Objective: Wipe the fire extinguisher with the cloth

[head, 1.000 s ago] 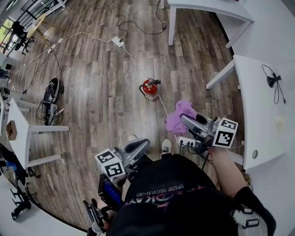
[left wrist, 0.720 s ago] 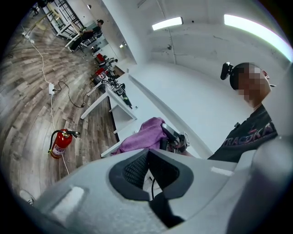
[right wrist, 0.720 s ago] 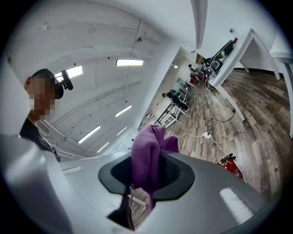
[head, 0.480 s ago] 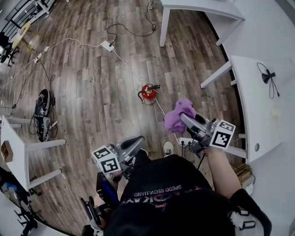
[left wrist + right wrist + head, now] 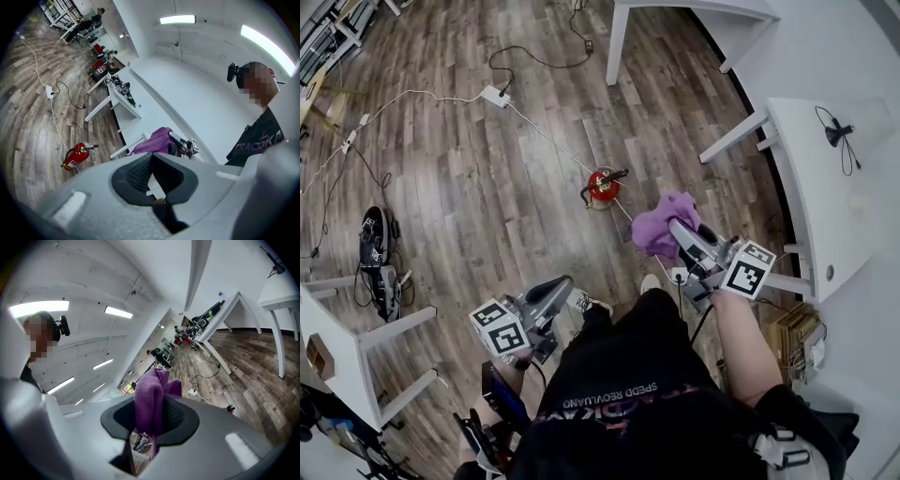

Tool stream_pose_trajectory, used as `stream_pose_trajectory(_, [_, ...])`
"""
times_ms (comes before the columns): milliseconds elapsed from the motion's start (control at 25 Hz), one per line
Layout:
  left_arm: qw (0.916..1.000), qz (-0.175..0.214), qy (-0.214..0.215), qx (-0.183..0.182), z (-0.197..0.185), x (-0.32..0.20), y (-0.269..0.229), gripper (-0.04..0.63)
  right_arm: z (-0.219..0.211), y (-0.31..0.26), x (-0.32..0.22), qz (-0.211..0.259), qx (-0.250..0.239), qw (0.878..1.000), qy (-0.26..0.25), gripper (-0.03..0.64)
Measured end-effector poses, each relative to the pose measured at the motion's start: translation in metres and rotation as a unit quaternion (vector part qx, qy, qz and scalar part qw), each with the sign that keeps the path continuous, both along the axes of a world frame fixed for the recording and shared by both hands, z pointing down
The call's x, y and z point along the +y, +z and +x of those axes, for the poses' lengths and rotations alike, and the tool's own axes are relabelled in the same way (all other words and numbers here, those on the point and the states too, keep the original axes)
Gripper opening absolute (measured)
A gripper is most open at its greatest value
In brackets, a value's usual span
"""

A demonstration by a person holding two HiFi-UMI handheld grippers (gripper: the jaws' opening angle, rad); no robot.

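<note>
The purple cloth [image 5: 657,225] is clamped in the right gripper [image 5: 681,234], to which the fire extinguisher [image 5: 602,185], ahead-left on the floor [image 5: 478,197], lies nearer than to the closed, empty left gripper [image 5: 561,284].

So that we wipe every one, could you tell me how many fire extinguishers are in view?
1: a red fire extinguisher on the wooden floor, just beyond the purple cloth in the right gripper. Others may be hidden.
</note>
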State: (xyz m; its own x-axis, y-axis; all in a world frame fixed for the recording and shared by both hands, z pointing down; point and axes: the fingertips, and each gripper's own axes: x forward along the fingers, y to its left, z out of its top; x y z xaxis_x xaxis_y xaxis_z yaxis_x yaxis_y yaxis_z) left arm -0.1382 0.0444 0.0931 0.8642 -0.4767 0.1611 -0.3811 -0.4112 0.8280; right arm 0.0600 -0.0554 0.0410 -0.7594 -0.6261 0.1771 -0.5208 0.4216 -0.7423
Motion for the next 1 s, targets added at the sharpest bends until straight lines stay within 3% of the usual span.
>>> stream_pose_trajectory(240, [0.9994, -0.027, -0.002, -0.02, 0.002, -0.005, 0.026, -0.003, 0.008, 0.035, -0.023, -0.028, 0.009, 0.999, -0.013, 0.092])
stream_pose_trajectory(640, [0.9912, -0.085, -0.098, -0.028, 0.061, -0.022, 0.093, -0.003, 0.027, 0.132, -0.079, -0.097, 0.007, 0.988, -0.119, 0.093])
stream_pose_trajectory(1000, [0.9789, -0.122, -0.163, -0.018, 0.071, -0.042, 0.196, -0.003, 0.015, 0.258, -0.112, -0.148, 0.024, 0.974, -0.171, 0.093])
